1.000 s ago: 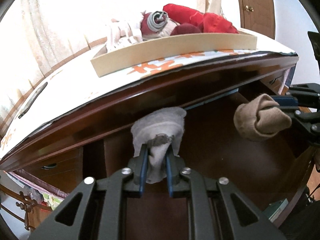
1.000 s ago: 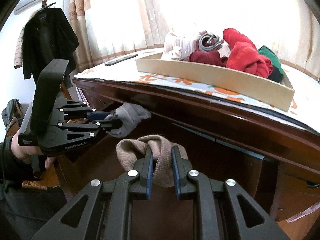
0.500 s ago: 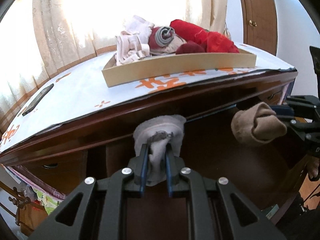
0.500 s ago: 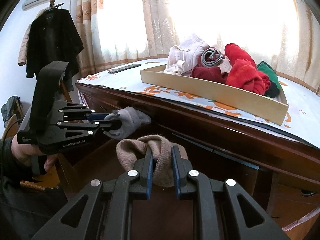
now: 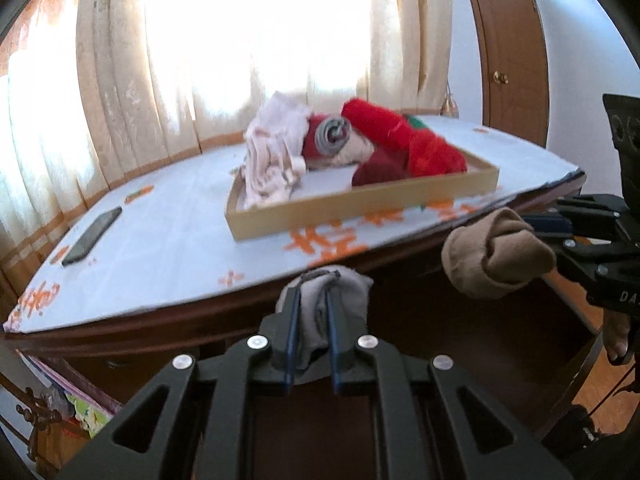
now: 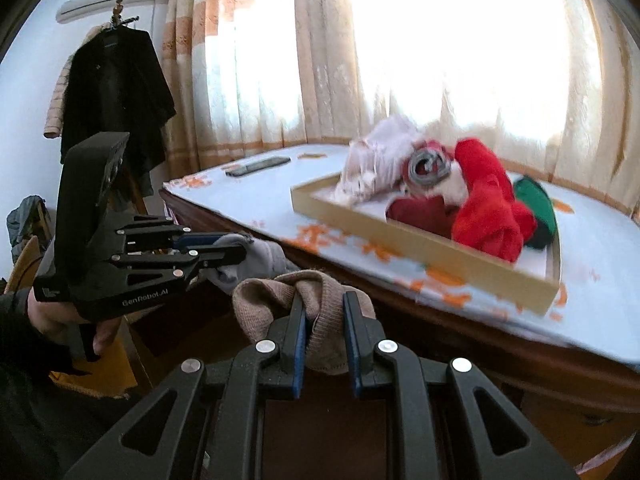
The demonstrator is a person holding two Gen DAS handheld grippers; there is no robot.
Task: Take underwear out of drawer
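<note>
My left gripper (image 5: 312,292) pinches a rolled grey piece of underwear (image 5: 348,296), and its jaws are closing a little tighter on it. My right gripper (image 6: 322,300) is shut on a rolled brown knitted piece (image 6: 264,300). Both bundles hang in front of the dresser's top edge, above the open dark wooden drawer (image 5: 440,340). In the left wrist view the brown piece (image 5: 496,260) sits at the right, held by the right gripper (image 5: 552,232). In the right wrist view the left gripper (image 6: 236,246) holds the grey piece (image 6: 268,258) at the left.
A shallow cardboard tray (image 5: 360,208) on the cloth-covered dresser top (image 5: 180,240) holds red, pink, grey and green rolled garments. A dark phone (image 5: 92,236) lies on the far left of the top. Curtains hang behind; a black coat (image 6: 116,92) hangs at the left.
Both grippers have risen with their bundles, from inside the drawer opening to the level of the dresser's top edge. More of the dresser top and tray floor now shows.
</note>
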